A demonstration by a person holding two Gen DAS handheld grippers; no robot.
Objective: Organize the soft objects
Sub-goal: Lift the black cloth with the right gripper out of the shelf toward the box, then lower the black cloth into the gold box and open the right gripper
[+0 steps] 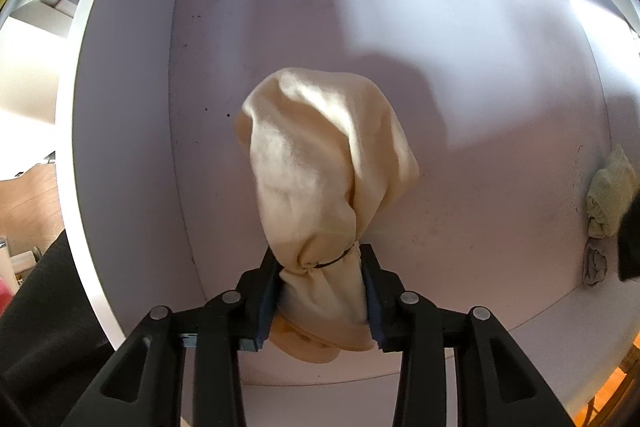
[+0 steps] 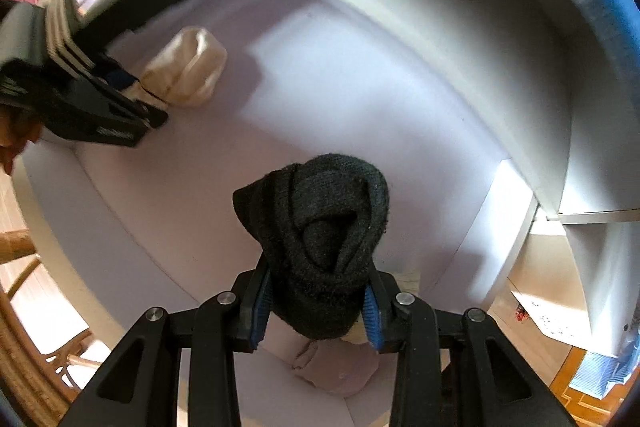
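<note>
My left gripper (image 1: pixel 320 291) is shut on a cream rolled sock bundle (image 1: pixel 320 155), tied with a thin dark band, held inside a white shelf compartment (image 1: pixel 224 39). My right gripper (image 2: pixel 316 303) is shut on a black rolled sock bundle (image 2: pixel 320 227) over the same shelf floor (image 2: pixel 320 75). In the right wrist view the left gripper (image 2: pixel 120 107) and its cream bundle (image 2: pixel 184 67) show at the upper left.
A pale green sock roll (image 1: pixel 608 195) and a grey one (image 1: pixel 596 263) lie at the shelf's right side. A pinkish-beige bundle (image 2: pixel 336 367) lies under my right gripper. A wicker chair (image 2: pixel 24 327) stands at the left. A shelf divider (image 2: pixel 516 219) is at the right.
</note>
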